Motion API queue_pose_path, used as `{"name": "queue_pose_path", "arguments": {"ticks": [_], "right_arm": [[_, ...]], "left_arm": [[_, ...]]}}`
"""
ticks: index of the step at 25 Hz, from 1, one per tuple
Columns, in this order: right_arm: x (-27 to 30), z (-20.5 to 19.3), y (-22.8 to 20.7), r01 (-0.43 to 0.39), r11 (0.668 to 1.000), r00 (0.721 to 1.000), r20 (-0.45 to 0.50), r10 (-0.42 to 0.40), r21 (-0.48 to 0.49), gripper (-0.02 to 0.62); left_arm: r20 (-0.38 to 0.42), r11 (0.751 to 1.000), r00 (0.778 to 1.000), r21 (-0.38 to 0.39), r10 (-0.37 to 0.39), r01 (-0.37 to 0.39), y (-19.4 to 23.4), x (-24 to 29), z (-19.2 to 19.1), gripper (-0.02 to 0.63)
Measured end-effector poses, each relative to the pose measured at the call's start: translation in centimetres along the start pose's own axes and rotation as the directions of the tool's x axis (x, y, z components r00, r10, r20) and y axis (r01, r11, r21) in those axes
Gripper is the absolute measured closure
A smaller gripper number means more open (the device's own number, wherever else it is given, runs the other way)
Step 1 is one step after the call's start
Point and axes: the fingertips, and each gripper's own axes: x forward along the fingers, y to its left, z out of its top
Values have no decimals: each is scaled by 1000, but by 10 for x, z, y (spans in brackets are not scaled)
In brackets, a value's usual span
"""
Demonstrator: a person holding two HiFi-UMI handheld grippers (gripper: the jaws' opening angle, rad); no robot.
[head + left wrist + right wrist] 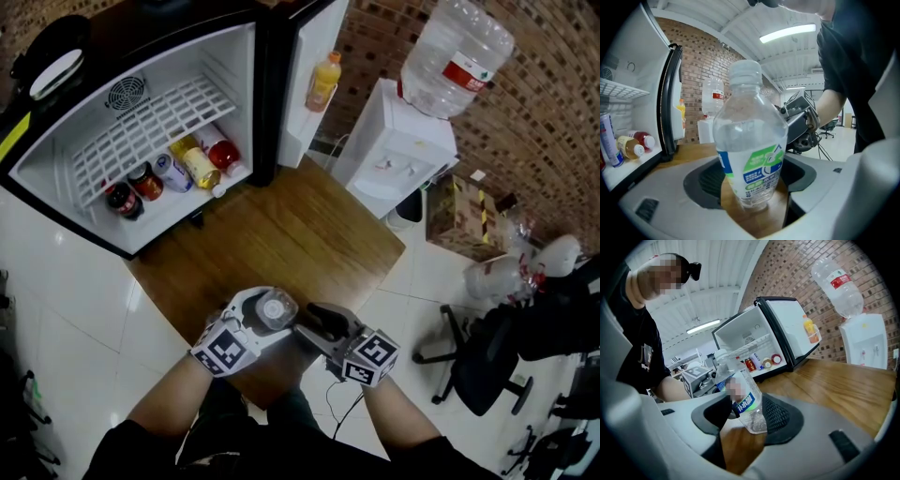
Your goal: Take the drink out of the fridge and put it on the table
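The bottle (751, 154) stands upright on the wooden table (281, 234), between the spread jaws of the left gripper (754, 199) and the right gripper (743, 430). Both gripper views show wood beside its base. The head view shows only its cap, with the open fridge (232, 80) beyond.

Bottle (750, 154): clear, white cap, green, blue and white label. Table (281, 234): brown wood grain. Fridge (267, 84): black outside, white inside, white wire shelf (141, 131). Far door drink (323, 82): orange, yellow cap. Dispenser (398, 150): white. Its jug (457, 56): clear, red label. Wall (544, 112): red-brown brick. Floor (56, 281): white tile. Left gripper (754, 187) and right gripper (747, 420): pale grey, black pads, cubes with black-and-white squares.
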Motion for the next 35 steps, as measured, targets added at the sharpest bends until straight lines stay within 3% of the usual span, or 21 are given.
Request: {"name": "queue_pose_path", "arguments": {"ticks": [6,13,17,23,28,32,33,35], "right_arm": [[-2,1,1,0,1000,1000,3,0,10,374],[-6,3,2,-2,1000,1000,12,2,5,374],[-19,5,0,5,1000,1000,13,-5,0,374],[-74,21,16,22,1000,1000,5,-22,-13,390],[-128,60,42,6,998,1000,21,-5,-55,462],[-160,86,84,35,998,997,71,-30,-59,563],[-164,92,101,43,997,995,94,-38,-57,594],[-168,98,142,54,997,989,137,-45,-59,594]], "left_arm": [[-90,1000,996,17,-6,8,-2,5,-12,267],[-67,1000,998,-15,2,-3,1,3,-7,247],[-56,999,998,-42,13,-16,3,-5,-3,204],[-44,985,994,-138,102,-107,-3,-73,14,204],[29,949,971,-220,236,-224,-25,-152,69,282],[199,919,944,-351,262,-181,-54,-216,113,394],[229,918,937,-357,266,-173,-59,-235,121,415],[275,928,926,-338,258,-158,-71,-276,135,458]]}}
